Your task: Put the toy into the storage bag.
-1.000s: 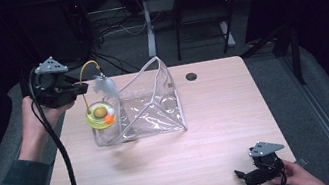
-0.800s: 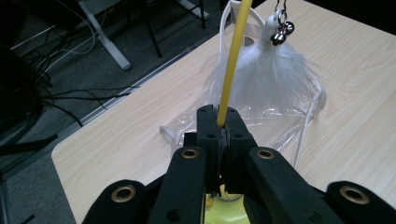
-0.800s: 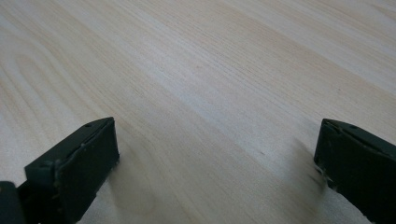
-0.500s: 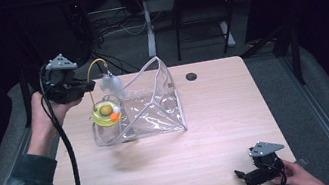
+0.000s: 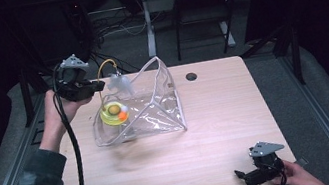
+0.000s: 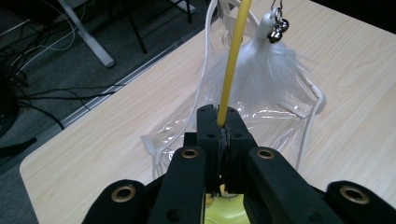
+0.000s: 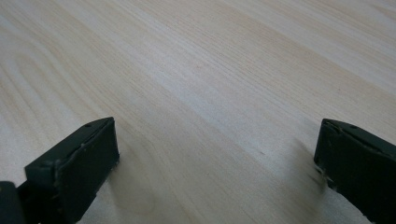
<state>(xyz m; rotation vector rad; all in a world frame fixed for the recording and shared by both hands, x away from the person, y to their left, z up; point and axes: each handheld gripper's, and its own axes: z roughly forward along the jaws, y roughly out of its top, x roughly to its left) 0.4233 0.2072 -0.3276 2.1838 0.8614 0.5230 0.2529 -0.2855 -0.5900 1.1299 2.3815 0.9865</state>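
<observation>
Your left tongs (image 6: 219,123) are clamped on the yellow wand (image 6: 232,60) of a cat toy, with its white feather tuft (image 6: 275,74) and small bells (image 6: 277,29) hanging just past the tips. Over the last second you have carried the toy from the outer side of the clear plastic pouch (image 5: 155,109) toward the tabletop's centre, so the feather tuft now hangs at the pouch's open mouth, at about 10 o'clock on the tabletop (image 5: 217,114). The toy's yellow base with its balls (image 5: 115,112) now appears to sit within the pouch's near-left corner, though the clear plastic makes inside versus just behind hard to tell. That reads as the toy going into the pouch, with feather and wand left to follow.

Your right tongs (image 7: 215,177) are spread wide with nothing between them, resting low over bare wood at about 5 o'clock, well apart from the pouch.
</observation>
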